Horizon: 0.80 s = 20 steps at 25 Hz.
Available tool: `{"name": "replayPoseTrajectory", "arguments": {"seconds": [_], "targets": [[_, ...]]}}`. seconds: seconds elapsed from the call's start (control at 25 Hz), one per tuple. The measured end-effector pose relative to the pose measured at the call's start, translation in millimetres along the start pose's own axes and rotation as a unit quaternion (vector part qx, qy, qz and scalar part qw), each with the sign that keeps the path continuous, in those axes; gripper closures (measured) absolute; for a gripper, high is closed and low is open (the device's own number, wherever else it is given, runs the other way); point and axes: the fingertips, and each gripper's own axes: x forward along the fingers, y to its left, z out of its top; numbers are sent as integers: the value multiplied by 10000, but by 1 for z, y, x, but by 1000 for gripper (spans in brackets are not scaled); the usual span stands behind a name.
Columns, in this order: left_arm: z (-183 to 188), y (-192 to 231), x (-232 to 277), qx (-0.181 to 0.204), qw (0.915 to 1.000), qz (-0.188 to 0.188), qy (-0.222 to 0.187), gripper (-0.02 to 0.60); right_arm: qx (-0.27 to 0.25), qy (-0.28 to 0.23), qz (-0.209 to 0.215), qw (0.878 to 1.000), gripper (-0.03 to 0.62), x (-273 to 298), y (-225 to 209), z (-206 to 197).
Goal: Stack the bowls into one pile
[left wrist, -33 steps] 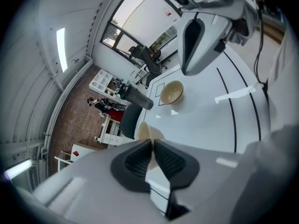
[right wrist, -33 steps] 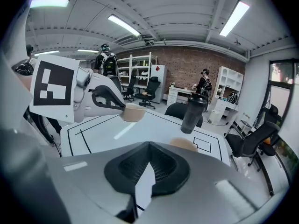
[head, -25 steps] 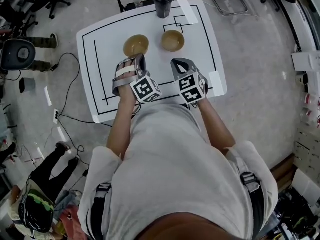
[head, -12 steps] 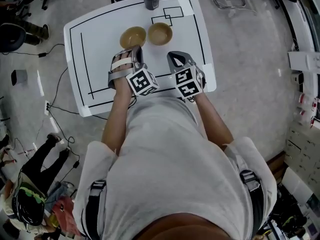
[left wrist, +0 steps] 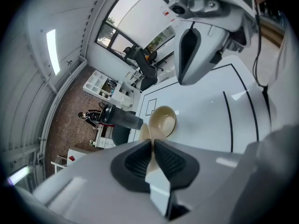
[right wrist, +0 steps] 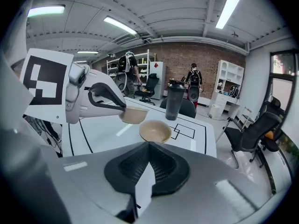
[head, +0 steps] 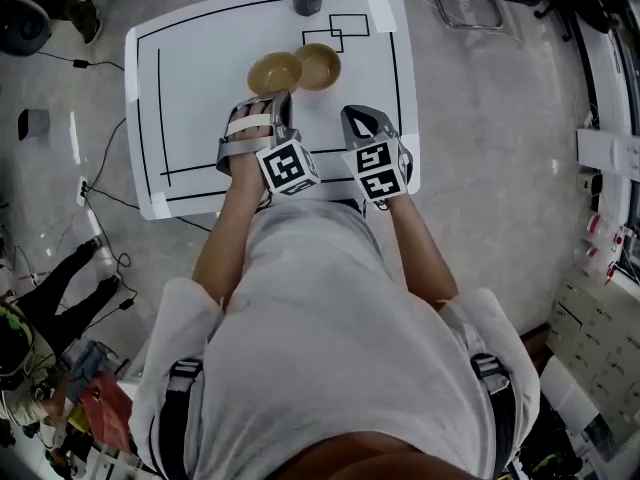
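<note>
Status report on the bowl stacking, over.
Left gripper shut on held bowl's rim. Right gripper shut, empty. Second bowl on table, nothing between.

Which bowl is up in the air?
The left bowl: the left gripper pinches its rim and holds it above the table. The other bowl sits on the table.

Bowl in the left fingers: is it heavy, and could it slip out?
Probably light and stiff: the bowl holds its shape though the left fingers pinch only its rim. It might slip, since it looks smooth.
</note>
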Motion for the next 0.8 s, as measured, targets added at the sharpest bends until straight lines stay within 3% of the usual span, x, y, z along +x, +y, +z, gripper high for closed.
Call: {"name": "replayPoseTrajectory", "arguments": {"seconds": [0.2, 0.8], "targets": [[21, 10, 3, 143, 9997, 117, -133, 560, 165, 3, -75, 9998, 595, -3, -13, -8], [54, -9, 21, 229, 9990, -93, -374, 560, 290, 118, -180, 9993, 595, -1, -34, -25]]}}
